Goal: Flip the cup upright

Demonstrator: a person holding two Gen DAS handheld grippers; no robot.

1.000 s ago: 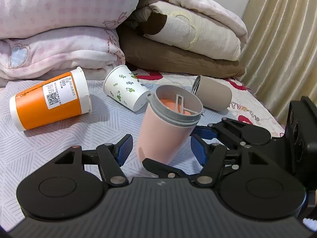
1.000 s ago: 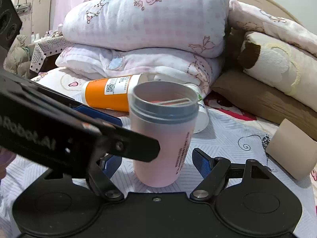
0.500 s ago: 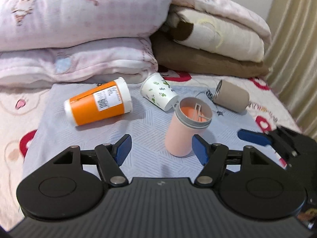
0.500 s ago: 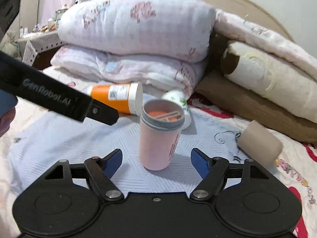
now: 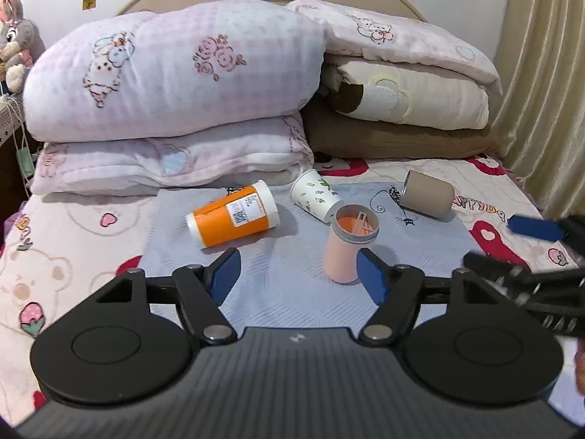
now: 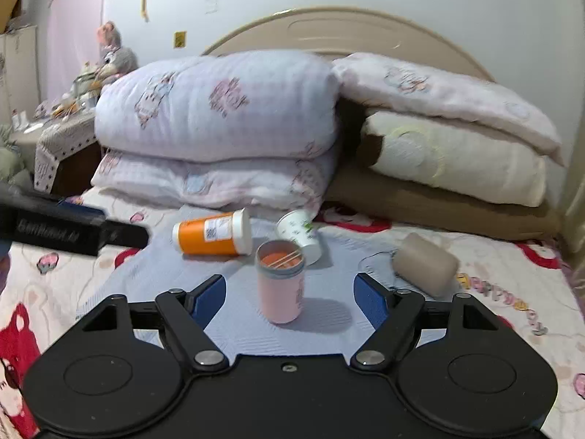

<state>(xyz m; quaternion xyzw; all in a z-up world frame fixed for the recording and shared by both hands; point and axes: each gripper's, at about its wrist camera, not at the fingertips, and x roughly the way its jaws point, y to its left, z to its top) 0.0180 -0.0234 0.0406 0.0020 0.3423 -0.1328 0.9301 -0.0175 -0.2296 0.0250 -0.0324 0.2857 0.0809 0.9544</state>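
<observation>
Both claws have drawn back from the pink cup (image 5: 345, 247): a second ago it filled the view between their blue pads at close range, and now it stands free and upright on the pale blue mat (image 5: 285, 292), grey rim up, its orange inside and a thin crossbar showing, with nothing touching it. The left gripper (image 5: 298, 280) has its jaws spread wide and empty, and the right gripper (image 6: 289, 296) is likewise spread with nothing between its pads, the cup well ahead of them. For this cup the flip looks done, since it holds its stance without support. Three others lie on their sides: the orange cup with the white label (image 5: 232, 217) to the left, the white leaf-print paper cup (image 5: 316, 199) just behind the pink one and close to it, and the taupe cup (image 5: 426, 197) off to the right near the mat's edge. If more are to be righted, the taupe one has the most open room around it, though it sits by the mat's border on the soft printed bedsheet (image 5: 73, 248), where footing may be less even. The paper cup is crowded: reaching it risks nudging the standing pink cup. The stacked pillows (image 5: 175, 84) wall off the far side, so approaches are best made from the near side
</observation>
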